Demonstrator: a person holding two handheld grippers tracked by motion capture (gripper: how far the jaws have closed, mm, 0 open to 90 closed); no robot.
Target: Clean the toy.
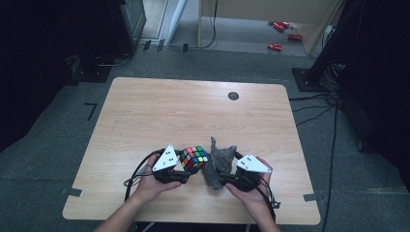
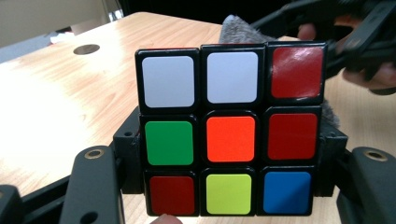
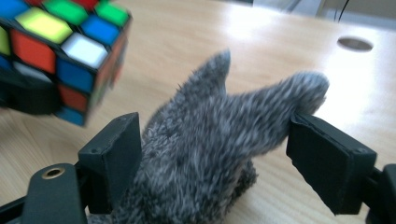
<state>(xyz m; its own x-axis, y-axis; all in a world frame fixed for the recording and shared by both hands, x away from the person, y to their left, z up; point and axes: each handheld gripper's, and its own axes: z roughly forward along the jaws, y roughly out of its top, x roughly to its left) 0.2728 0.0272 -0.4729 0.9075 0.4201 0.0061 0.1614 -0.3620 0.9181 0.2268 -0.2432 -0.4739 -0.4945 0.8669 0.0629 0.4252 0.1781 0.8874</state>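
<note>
Clearly we have both things in hand near the front edge of the table [image 1: 145, 96], a little right of its middle. Starting at the left, our left gripper [image 1: 183, 166] holds the puzzle cube [image 1: 193, 158]: in the left gripper view the cube [image 2: 231, 130] sits between the two black jaws, which press its left and right sides, so we judge it clamped and raised off the wood. Just to its right, touching or nearly touching, is the grey furry cloth [image 1: 218, 164], bunched up with one point sticking upward. Our right gripper [image 1: 226, 180] has it between the jaws; in the right gripper view the cloth [image 3: 210, 149] touches both pads, yet the jaws stand fairly wide and the hold looks loose. We read the pick-up of both things as done; what seems left is bringing cloth and cube together, perhaps to wipe or wrap the cube, which has not yet begun.
</note>
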